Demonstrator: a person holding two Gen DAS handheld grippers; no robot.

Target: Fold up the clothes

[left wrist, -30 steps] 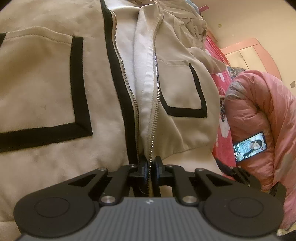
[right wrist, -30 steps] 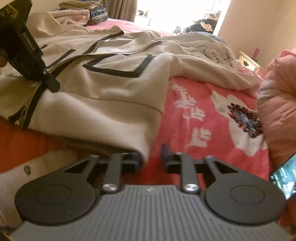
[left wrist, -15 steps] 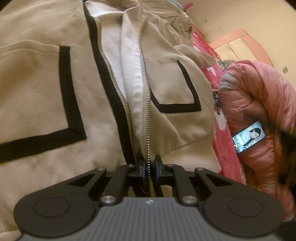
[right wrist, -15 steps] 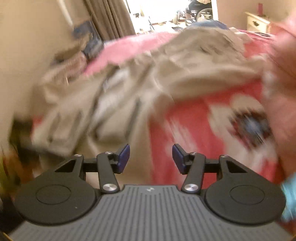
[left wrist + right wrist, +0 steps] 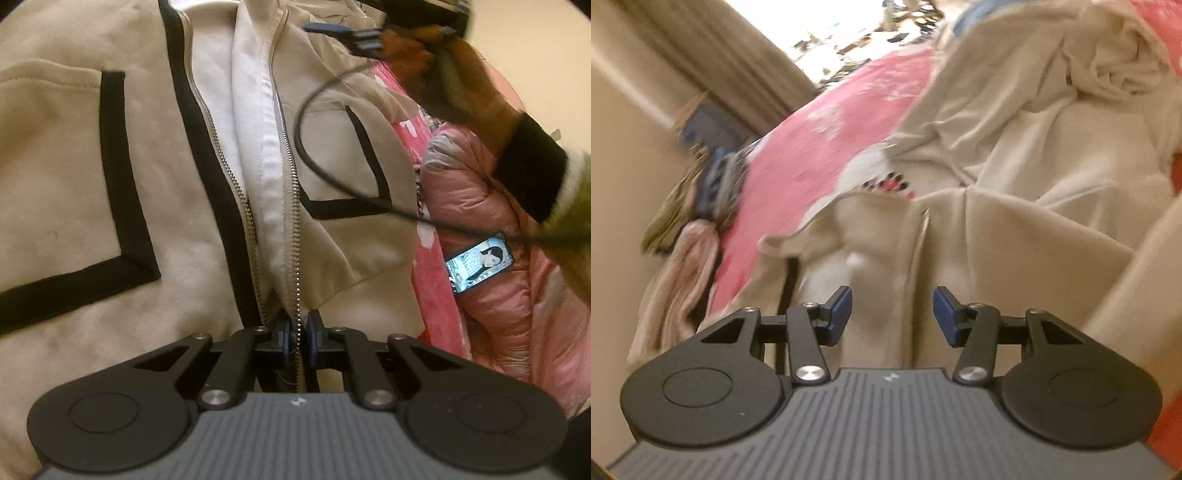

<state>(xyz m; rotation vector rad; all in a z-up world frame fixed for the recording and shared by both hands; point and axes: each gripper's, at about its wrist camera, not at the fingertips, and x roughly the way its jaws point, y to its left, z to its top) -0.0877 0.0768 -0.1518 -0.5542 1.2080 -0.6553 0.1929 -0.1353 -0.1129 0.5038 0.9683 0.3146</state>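
Pink bedspread (image 5: pixel 827 122) under beige jacket (image 5: pixel 110 184); left tongs (image 5: pixel 296 332) pinch its zipper hem, right tongs (image 5: pixel 892 314) gape empty.

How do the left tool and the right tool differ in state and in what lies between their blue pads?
1. The left tool is shut; the right tool stands open.
2. The left tool pinches the zip edge at the hem of the beige jacket with black trim; the right tool holds nothing, hovering over the jacket's collar end.

Both are black two-finger tools with blue pads, pointing down at the same jacket.
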